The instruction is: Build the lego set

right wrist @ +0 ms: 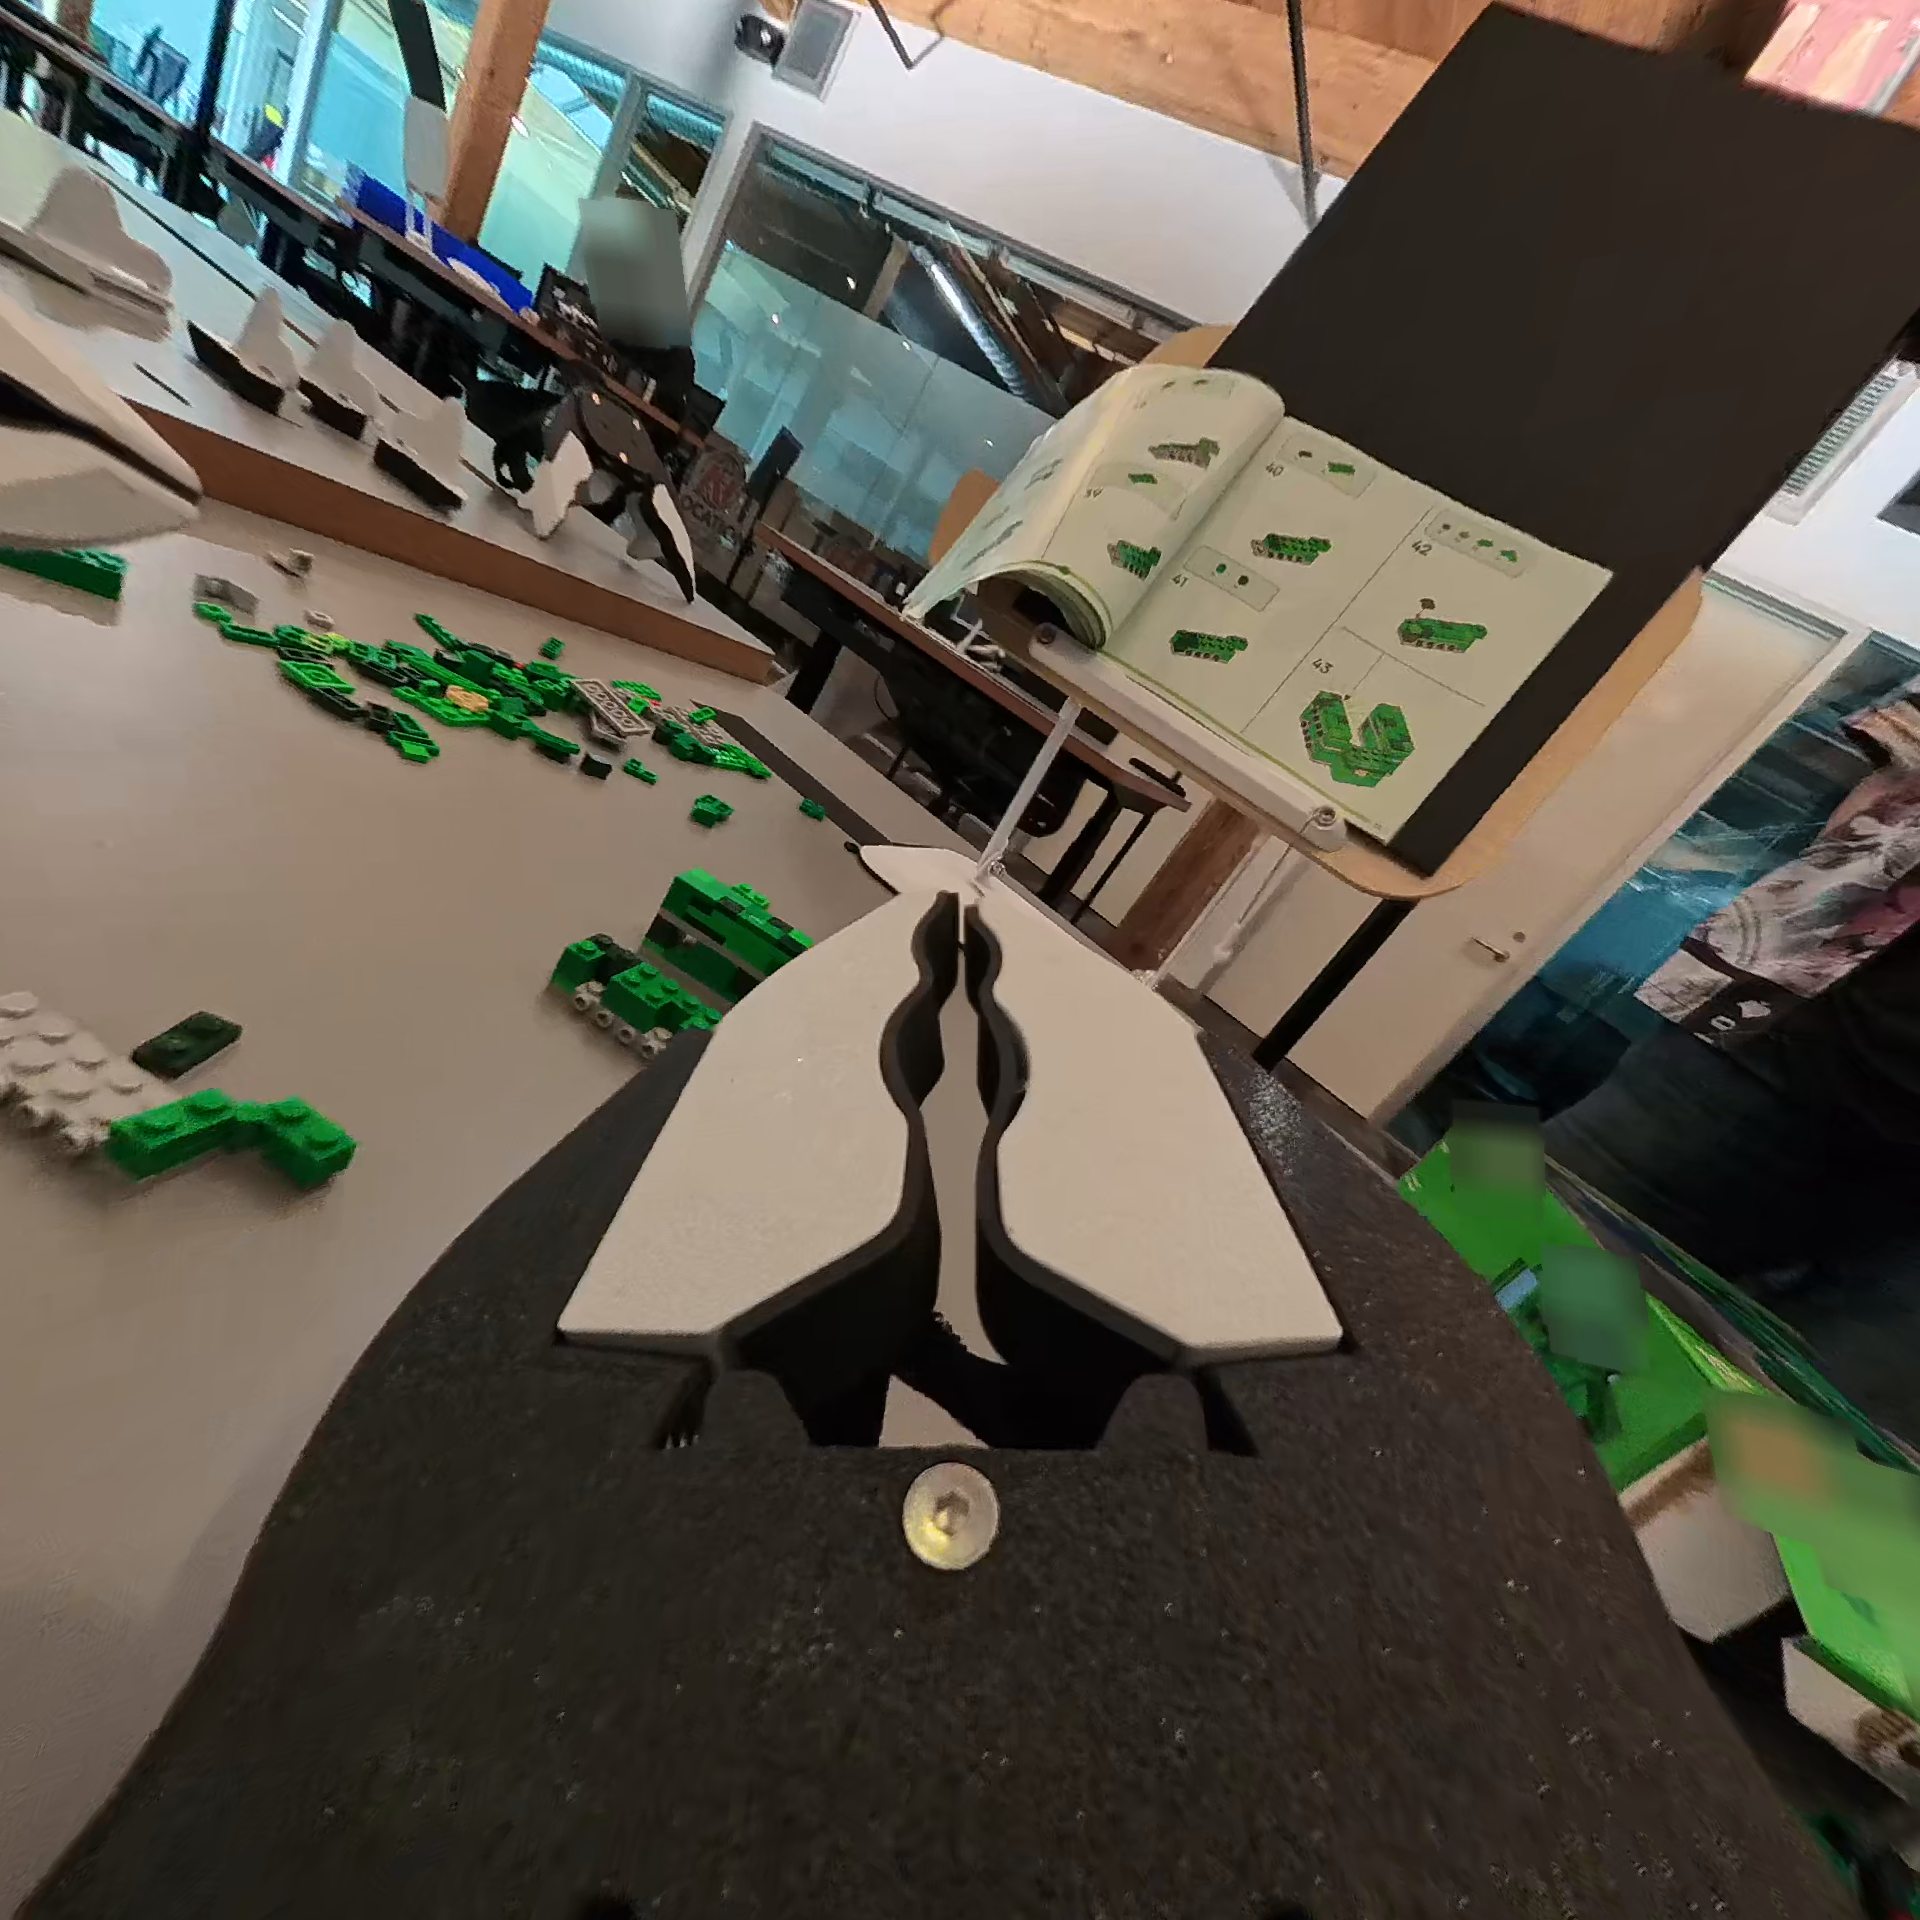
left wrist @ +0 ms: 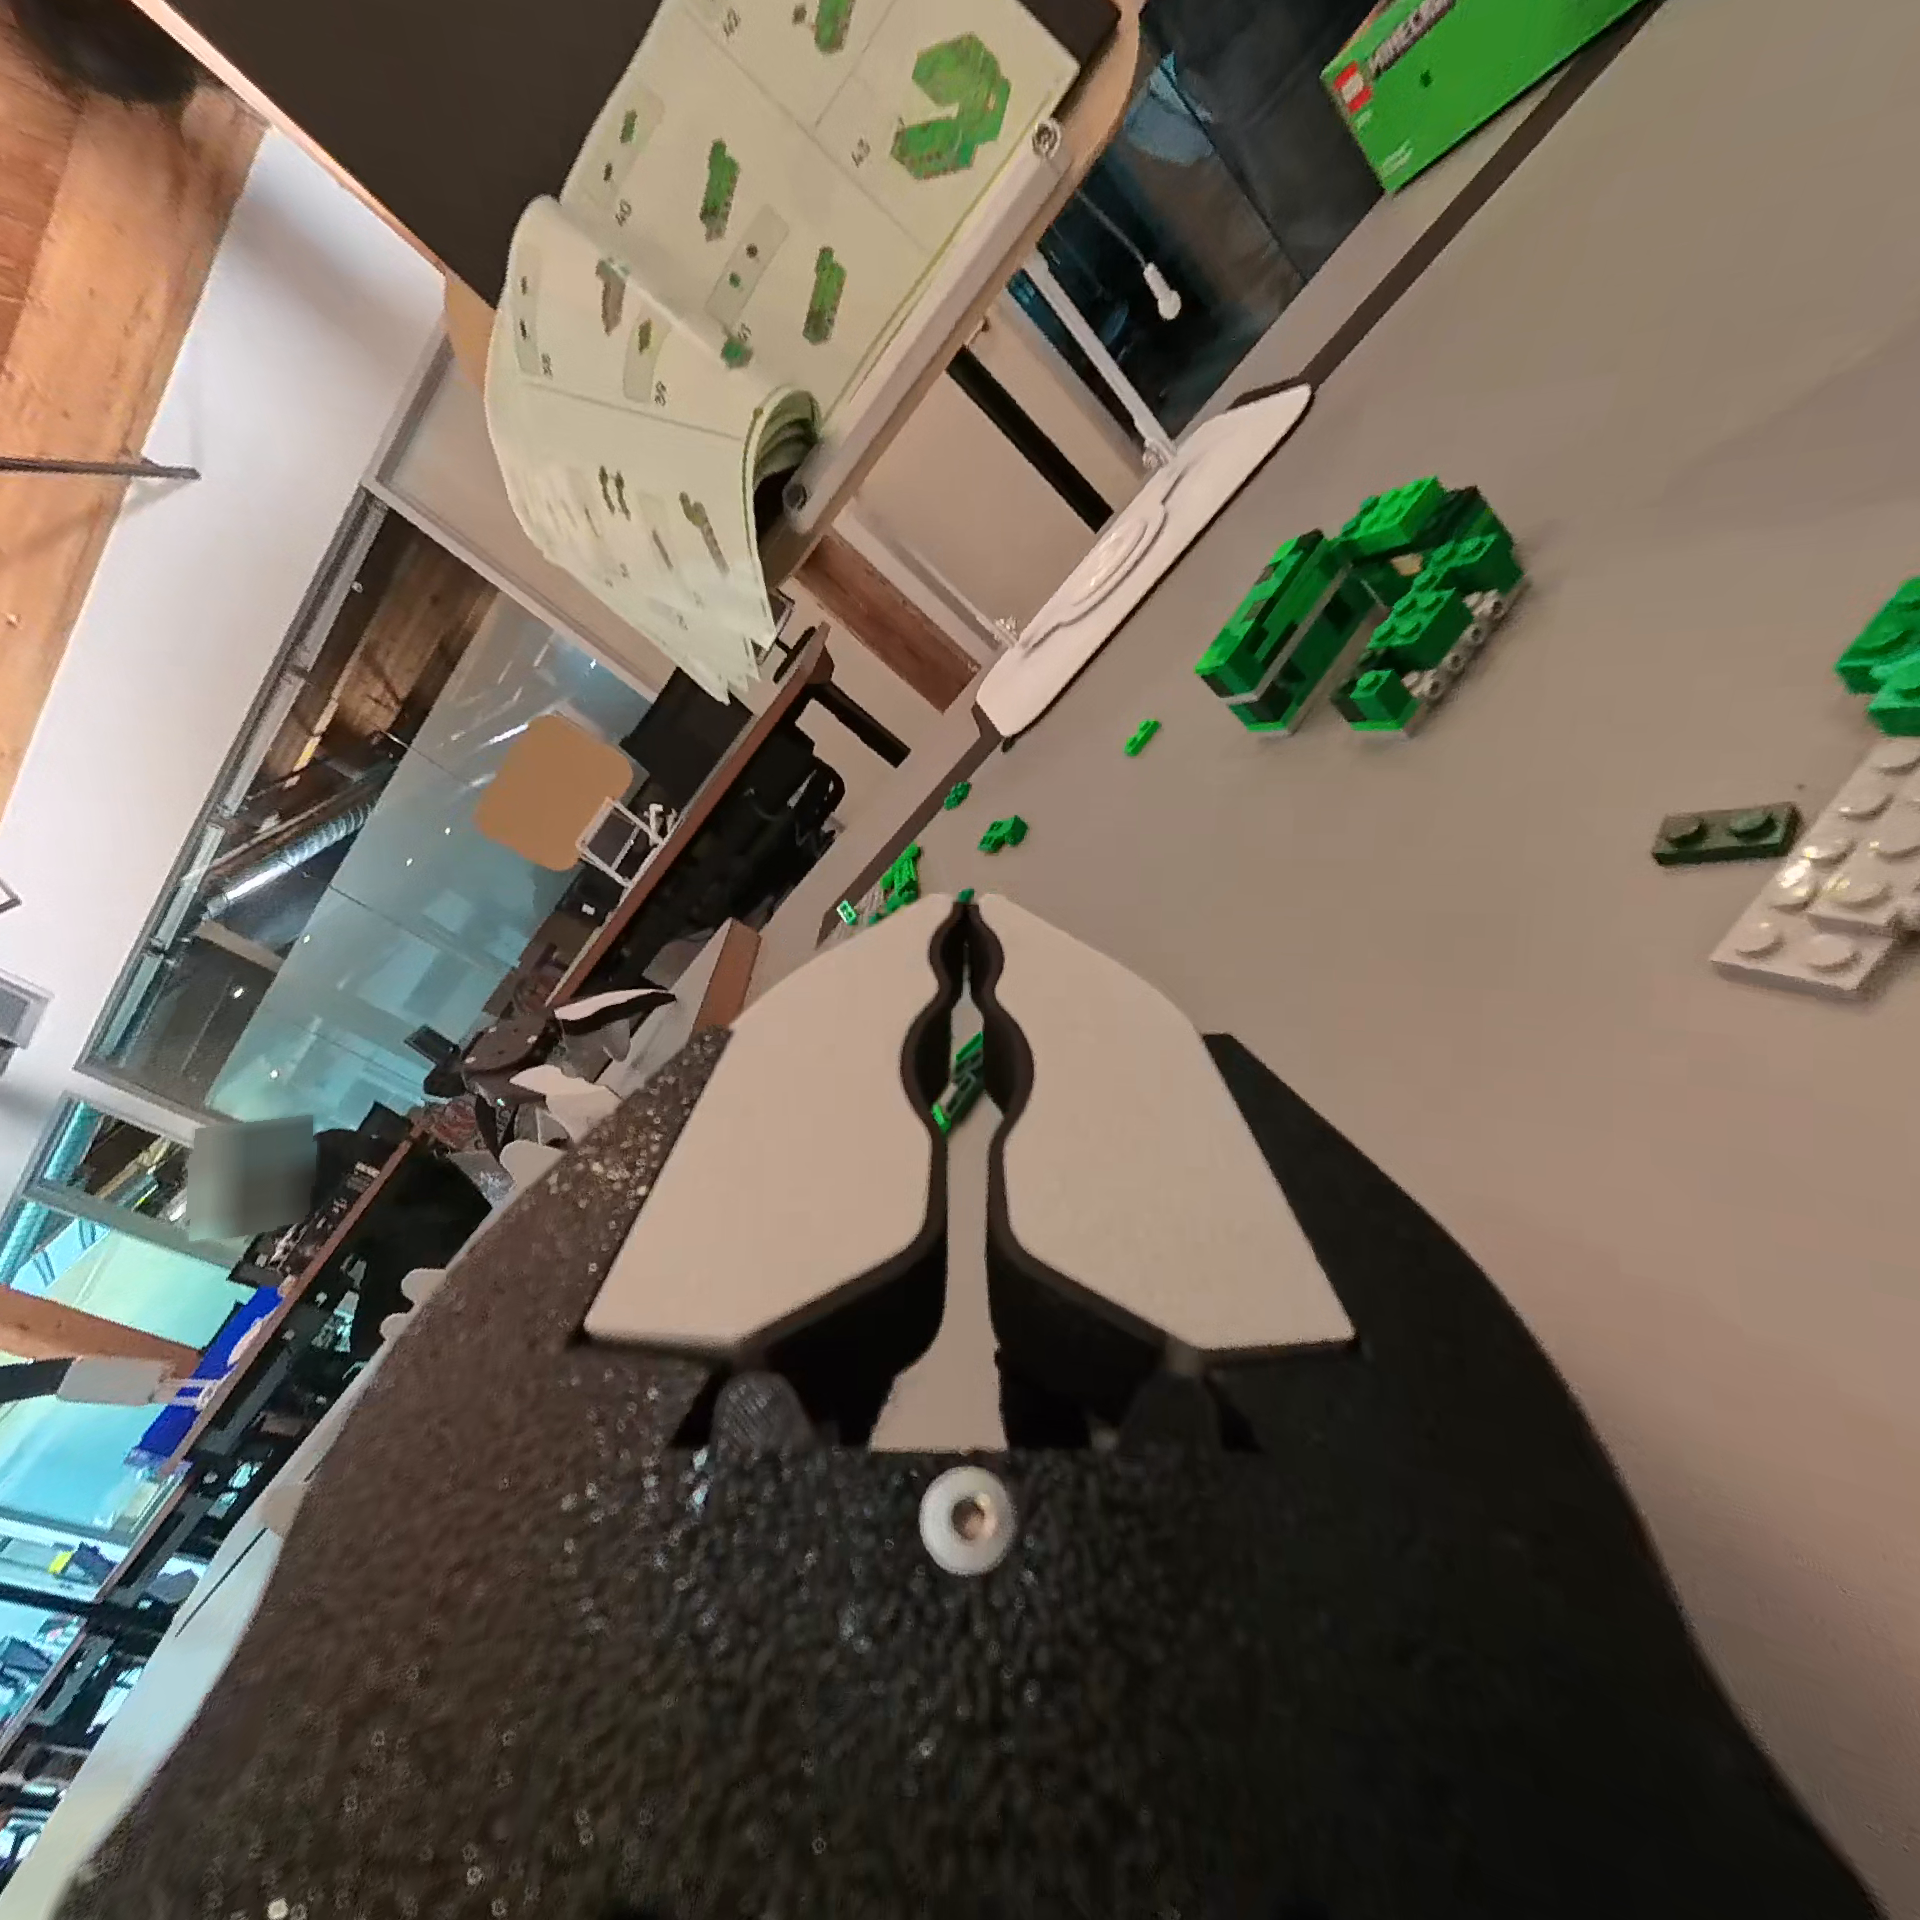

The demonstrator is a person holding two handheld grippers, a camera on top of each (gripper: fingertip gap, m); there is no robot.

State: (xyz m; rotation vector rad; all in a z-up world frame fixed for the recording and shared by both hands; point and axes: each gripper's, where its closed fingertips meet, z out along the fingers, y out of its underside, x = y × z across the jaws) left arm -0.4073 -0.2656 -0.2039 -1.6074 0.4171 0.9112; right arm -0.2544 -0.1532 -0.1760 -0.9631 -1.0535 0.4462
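My left gripper (left wrist: 966,912) is shut with its tips together and nothing between them. It is tilted above the grey table (left wrist: 1455,1143). Loose green pieces (left wrist: 961,1086) on the table show through the gap behind its tips. My right gripper (right wrist: 958,906) is also shut and empty, raised over the table. A partly built green model (left wrist: 1371,613) on grey bricks stands ahead; in the right wrist view it (right wrist: 675,966) is just left of my fingers. A dark green two-stud plate (left wrist: 1725,831) (right wrist: 187,1042) lies beside grey plates (left wrist: 1839,894) (right wrist: 52,1070) and joined green bricks (right wrist: 234,1138).
A pile of loose green and grey pieces (right wrist: 468,696) covers the far left of the table. An open instruction booklet (right wrist: 1278,582) (left wrist: 779,260) rests on a white stand (left wrist: 1132,551) at the table's far edge. A green box (left wrist: 1455,83) lies at the right. Other grippers are parked on the neighbouring table (right wrist: 416,457). There is about 20 cm between the tips of the two grippers. My left tips are roughly 12 cm from the dark green two-stud plate (left wrist: 1725,831). It turns up in the right wrist view (right wrist: 188,1041) as well.
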